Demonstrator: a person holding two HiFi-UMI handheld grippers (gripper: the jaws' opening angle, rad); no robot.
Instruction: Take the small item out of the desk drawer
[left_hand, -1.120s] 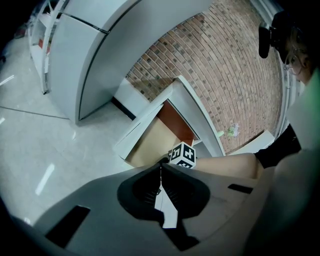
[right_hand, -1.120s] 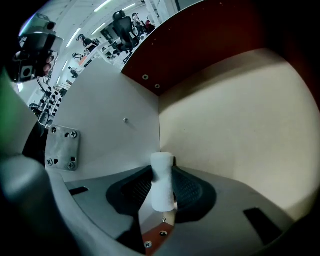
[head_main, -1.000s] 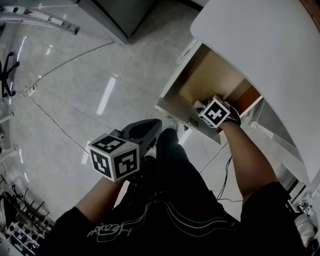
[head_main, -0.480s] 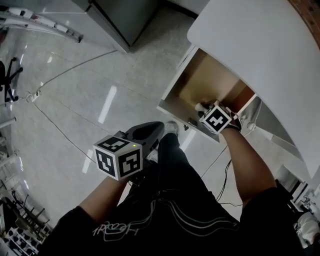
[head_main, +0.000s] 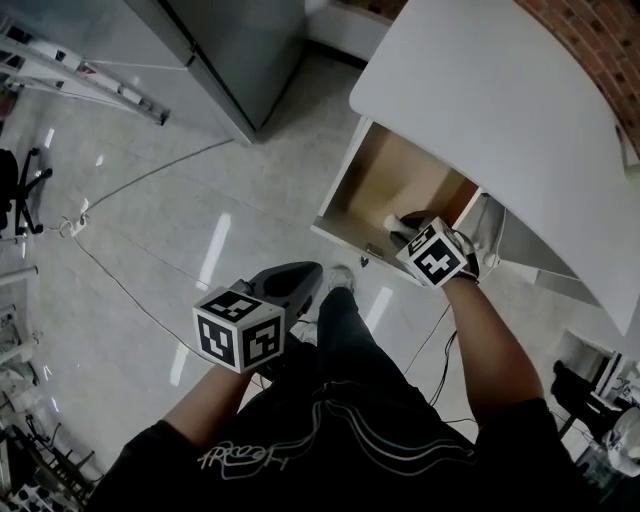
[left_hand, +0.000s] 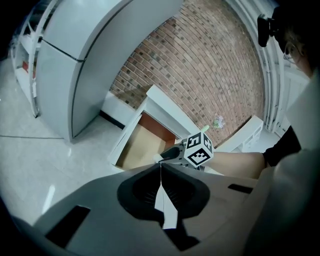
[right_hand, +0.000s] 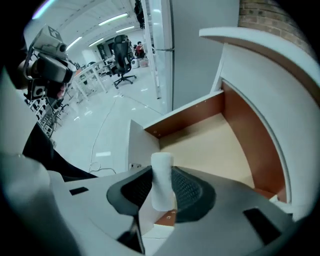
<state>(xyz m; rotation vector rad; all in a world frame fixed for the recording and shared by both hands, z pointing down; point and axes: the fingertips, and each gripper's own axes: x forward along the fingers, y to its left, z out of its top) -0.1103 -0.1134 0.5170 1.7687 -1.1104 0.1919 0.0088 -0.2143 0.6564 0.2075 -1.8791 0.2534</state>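
Jaws of the right gripper (head_main: 402, 224) are clamped on a small white cylinder (right_hand: 161, 186), which stands upright between the two dark ribbed pads (right_hand: 190, 192), each pressing on one side of it. Its rounded top pokes out just past the jaw tips. It looks like a small roll or capped tube, though the wide-angle blur leaves its make unclear. Beyond these jaws and below them lies the open drawer (right_hand: 250, 132), with a bare tan floor and reddish-brown side walls. Its white front panel (right_hand: 141, 150) sits just under and to the left of the jaw tips. Over the far side of the drawer, above and right of the jaws, curves the white desk top (right_hand: 280, 75). From the head view the cylinder sits over the drawer's near corner, by the front panel, and whether it is clear of the floor cannot be told. The left gripper (left_hand: 161, 169) is well apart from the drawer, held low over the person's dark trousers (head_main: 340, 400). Its jaws are pressed together along a thin pale seam, with nothing between them. Straight past its tips, in the left gripper view, the right gripper's marker cube (left_hand: 199, 151) and the drawer are visible. A brick wall (left_hand: 210, 65) rises above them, and a grey cabinet (left_hand: 90, 65) stands to the left.
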